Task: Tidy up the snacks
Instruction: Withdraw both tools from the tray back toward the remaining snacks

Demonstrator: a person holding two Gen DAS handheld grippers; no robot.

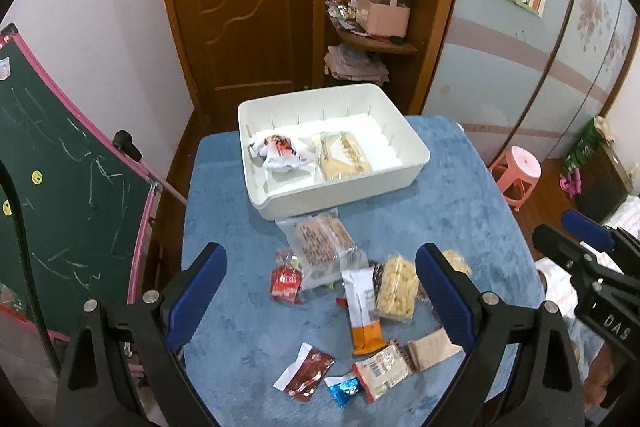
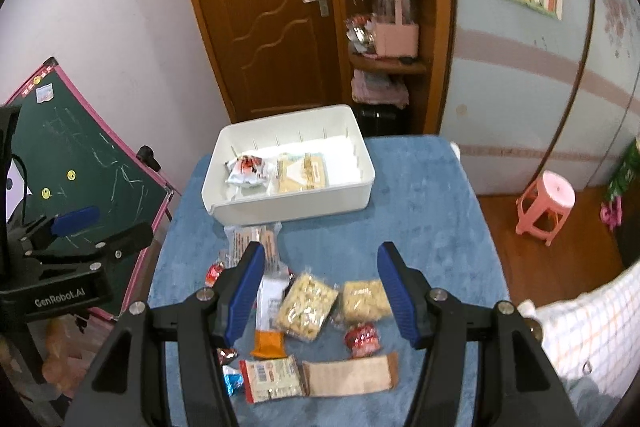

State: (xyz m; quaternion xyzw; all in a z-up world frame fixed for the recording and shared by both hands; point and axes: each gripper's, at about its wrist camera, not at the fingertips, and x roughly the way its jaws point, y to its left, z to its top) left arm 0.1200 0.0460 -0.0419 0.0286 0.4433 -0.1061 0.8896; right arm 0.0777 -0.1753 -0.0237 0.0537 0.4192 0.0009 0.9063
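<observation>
L gripper fingers stand wide apart w/ nothing between the blue pads, hanging above the near half of the blue tablecloth. R gripper also parted, about half-wide, empty, above the snack pile; in the left view it shows at the right edge, off the table's right side.

Under the R fingers: a puffed-rice bar in clear wrap and a second puffed-rice block just beside it, a white-and-orange sachet touching the bar's left, a red round candy near the block. Nearer the front edge: a white biscuit pack w/ barcode overlapping a long brown wrapper, a blue foil candy at its left. Clear cracker pack lies btwn the pile and the white bin, its far end touching the bin's front wall.

Bin sits at the table's far end, slightly skewed; inside, at its left, a red-and-white pouch beside a clear wafer pack. Bin's right part bare.

Open cloth: right strip beside the bin and right of the pile. Chalkboard easel crowds the left edge; pink stool stands well apart on the floor to the right.
</observation>
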